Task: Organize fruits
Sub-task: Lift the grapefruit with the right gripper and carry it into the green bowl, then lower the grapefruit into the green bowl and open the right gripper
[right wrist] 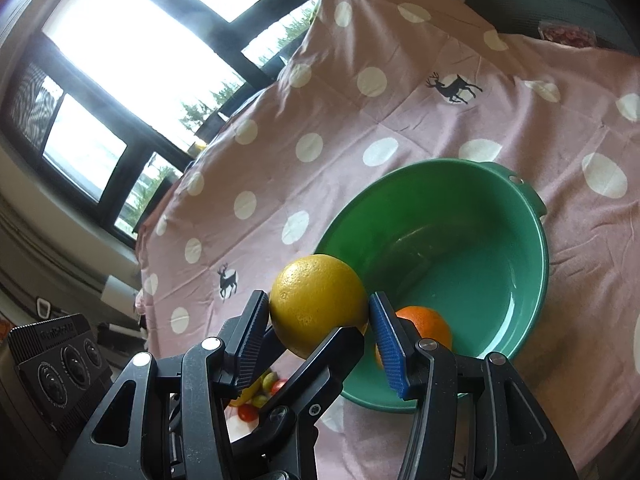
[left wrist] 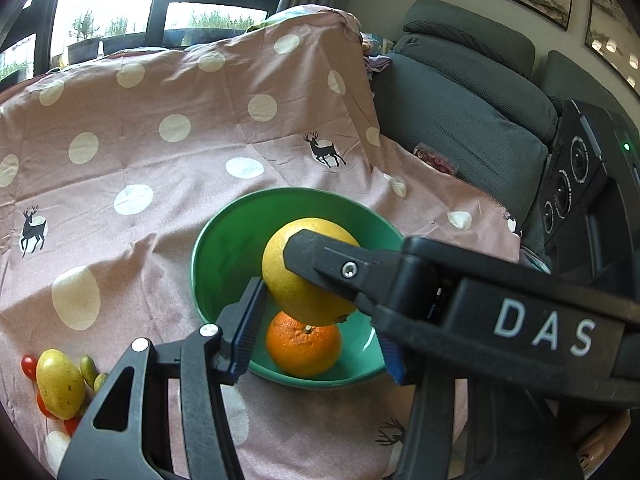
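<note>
Pink cloth (left wrist: 168, 168) with white dots and small deer covers the surface, and beyond its far edge stand dark-framed windows (right wrist: 120, 60); a grey sofa (left wrist: 460, 100) runs along the cloth's right edge in the left wrist view.

Near the middle of the cloth sits a green bowl (left wrist: 224, 248), with a lug on its rim showing in the right wrist view. An orange (left wrist: 304, 346) lies inside it against the near wall, stem end up.

Both grippers clamp one yellow grapefruit (left wrist: 296, 280) above the near part of the bowl. The left gripper (left wrist: 316, 320) has its left pad (left wrist: 250, 316) against the fruit's side; its other pad is partly hidden behind the right gripper's finger, which crosses in front and presses on the fruit's upper right. In the right wrist view the right gripper (right wrist: 320, 332) holds the grapefruit (right wrist: 318, 302) between both ribbed pads (right wrist: 386, 344), with a finger of the left gripper crossing beneath. The fruit is nearly round, so no long axis shows; a small dark end mark faces down towards the orange, which lies directly under it.

At the cloth's near left edge lies a loose pile: a mango (left wrist: 60, 384), cherry tomatoes (left wrist: 29, 366) and small green fruits (left wrist: 88, 370). A packet of something red (left wrist: 436, 158) rests by the sofa.
</note>
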Demonstrator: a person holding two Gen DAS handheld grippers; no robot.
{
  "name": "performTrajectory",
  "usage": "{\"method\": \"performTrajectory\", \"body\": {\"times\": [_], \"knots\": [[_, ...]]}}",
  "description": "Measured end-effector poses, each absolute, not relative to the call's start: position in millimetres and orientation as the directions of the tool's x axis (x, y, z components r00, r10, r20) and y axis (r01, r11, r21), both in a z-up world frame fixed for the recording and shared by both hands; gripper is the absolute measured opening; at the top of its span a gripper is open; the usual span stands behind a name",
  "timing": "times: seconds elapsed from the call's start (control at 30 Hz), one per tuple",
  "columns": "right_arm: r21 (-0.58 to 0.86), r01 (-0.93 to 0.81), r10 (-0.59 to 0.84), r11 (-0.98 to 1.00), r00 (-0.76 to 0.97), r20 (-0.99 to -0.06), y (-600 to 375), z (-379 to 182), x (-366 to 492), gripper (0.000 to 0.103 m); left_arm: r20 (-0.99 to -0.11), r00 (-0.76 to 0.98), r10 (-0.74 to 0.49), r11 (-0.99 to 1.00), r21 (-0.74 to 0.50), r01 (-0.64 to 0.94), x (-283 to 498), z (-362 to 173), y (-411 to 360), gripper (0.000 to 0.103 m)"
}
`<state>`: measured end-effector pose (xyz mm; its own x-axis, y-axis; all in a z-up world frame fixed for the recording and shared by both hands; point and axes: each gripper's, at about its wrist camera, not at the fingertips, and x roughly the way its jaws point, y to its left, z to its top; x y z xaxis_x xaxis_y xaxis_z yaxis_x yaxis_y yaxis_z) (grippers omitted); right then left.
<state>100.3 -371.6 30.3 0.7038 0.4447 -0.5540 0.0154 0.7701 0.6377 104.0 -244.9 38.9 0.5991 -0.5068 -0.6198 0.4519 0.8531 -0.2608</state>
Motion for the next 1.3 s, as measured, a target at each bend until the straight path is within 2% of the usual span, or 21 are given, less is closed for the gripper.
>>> {"method": "performTrajectory", "body": {"times": [0.7, 1.3], "knots": [[0.591, 0.148, 0.370, 0.793, 0.654, -0.660, -381, 5, 110, 0.055, -0.642, 0.506, -0.577, 0.806, -0.346, 0.480, 123, 8, -256, 0.052], [0.559, 0.195, 0.333, 0.806, 0.632, -0.700, -381, -3, 113, 0.055, -0.647, 0.470, -0.601, 0.790, -0.392, 0.471, 127, -5, -260, 0.052]]}}
